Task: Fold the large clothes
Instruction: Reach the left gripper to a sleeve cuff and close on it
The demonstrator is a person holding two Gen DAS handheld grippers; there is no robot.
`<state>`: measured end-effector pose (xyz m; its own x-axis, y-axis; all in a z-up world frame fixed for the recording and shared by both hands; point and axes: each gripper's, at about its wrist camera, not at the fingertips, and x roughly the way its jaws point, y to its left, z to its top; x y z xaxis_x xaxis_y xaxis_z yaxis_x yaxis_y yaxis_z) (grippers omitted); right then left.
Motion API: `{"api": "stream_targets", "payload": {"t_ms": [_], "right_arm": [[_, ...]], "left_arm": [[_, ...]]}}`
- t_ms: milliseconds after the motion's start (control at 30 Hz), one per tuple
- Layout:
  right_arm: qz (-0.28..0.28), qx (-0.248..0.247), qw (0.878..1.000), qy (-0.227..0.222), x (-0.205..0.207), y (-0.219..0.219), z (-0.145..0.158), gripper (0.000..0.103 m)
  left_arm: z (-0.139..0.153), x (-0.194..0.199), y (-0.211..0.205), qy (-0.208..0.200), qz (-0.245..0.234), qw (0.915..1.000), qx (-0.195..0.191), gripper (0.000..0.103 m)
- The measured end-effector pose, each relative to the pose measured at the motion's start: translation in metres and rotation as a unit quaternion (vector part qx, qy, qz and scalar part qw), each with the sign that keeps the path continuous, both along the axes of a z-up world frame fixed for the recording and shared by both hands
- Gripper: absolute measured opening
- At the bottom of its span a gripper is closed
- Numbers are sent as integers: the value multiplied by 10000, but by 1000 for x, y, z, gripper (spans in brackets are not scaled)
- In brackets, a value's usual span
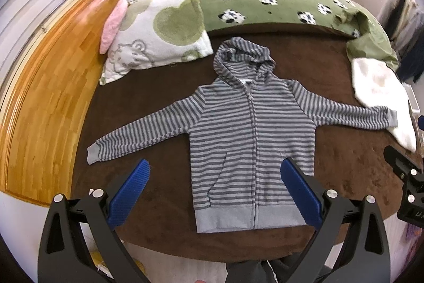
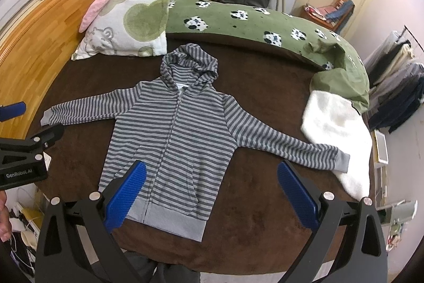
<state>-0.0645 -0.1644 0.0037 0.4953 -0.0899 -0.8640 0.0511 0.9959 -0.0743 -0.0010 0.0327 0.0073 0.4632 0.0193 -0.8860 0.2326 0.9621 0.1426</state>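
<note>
Striped hoodie [image 1: 238, 129] flat on brown bed [image 1: 148, 86], beneath both grippers' spread, empty fingers [image 1: 299, 190].

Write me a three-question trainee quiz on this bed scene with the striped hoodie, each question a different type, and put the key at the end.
1. True or false: the striped hoodie lies flat, front up, with both sleeves spread out on the brown bedspread.
2. Multiple choice: the cuff of the sleeve toward the foot of the bed rests on A) the pillow, B) the white fleece throw, C) the wooden headboard.
3. Fill in: the left gripper and the right gripper are both ____, holding nothing.

Key: 1 true; 2 B; 3 open.
</note>
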Motion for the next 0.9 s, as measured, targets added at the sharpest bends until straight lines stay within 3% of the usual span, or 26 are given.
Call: {"api": "stream_targets", "payload": {"t_ms": [267,467,667,800,900], "right_arm": [[740,-111,9972,-20,48,40,-17,97],[971,-11,9952,114,102,94,-61,97],[901,19,9958,183,169,165,-144,97],[728,25,9972,149,208,204,-201,97],[751,-158,9970,141,236,233,-246,97]], "left_arm": [[-18,20,65,-2,1057,9941,-230,97],[-72,49,147,194,1636,9854,-441,97],[-158,98,244,383,2111,9751,-559,97],[-232,121,321,319,2884,9502,-1137,97],[-276,127,367,125,3463,9310,-1151,97]]}}
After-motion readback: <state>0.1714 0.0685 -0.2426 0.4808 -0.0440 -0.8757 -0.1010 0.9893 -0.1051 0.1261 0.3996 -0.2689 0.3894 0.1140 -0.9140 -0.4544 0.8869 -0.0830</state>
